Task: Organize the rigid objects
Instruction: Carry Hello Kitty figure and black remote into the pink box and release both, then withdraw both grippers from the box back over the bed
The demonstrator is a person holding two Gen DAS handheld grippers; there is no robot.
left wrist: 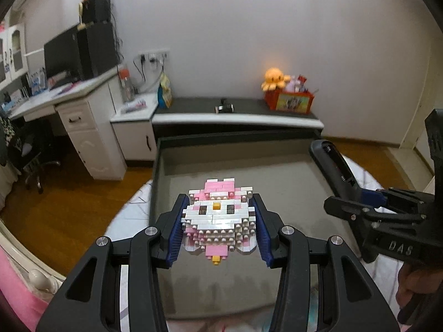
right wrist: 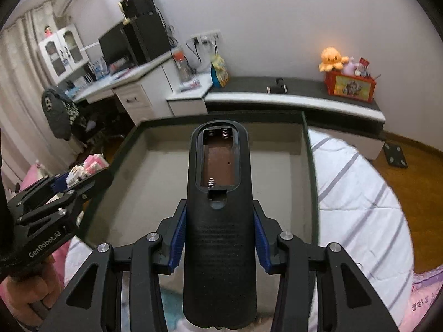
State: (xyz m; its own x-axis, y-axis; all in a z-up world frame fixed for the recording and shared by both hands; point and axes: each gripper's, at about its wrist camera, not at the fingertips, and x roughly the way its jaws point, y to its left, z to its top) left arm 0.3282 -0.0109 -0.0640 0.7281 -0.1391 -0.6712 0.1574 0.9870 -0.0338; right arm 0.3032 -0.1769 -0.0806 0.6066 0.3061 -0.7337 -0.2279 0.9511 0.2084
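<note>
My left gripper (left wrist: 218, 227) is shut on a pink and white brick-built figure (left wrist: 218, 221) and holds it above a grey storage tray (left wrist: 277, 171) with dark walls. My right gripper (right wrist: 220, 238) is shut on a black remote control (right wrist: 220, 221), back side up, its battery bay open and empty. It hangs over the tray (right wrist: 277, 144). The remote (left wrist: 335, 168) and right gripper (left wrist: 371, 202) show at the right of the left wrist view. The left gripper (right wrist: 63, 182) with the figure (right wrist: 88, 167) shows at the left of the right wrist view.
The tray lies on a bed with a white striped quilt (right wrist: 354, 188). Beyond it stands a low dark-topped bench (left wrist: 238, 110) with a red box (left wrist: 290, 101) and an orange plush octopus (left wrist: 274, 78). A white desk (left wrist: 69, 94) with a monitor is at the left.
</note>
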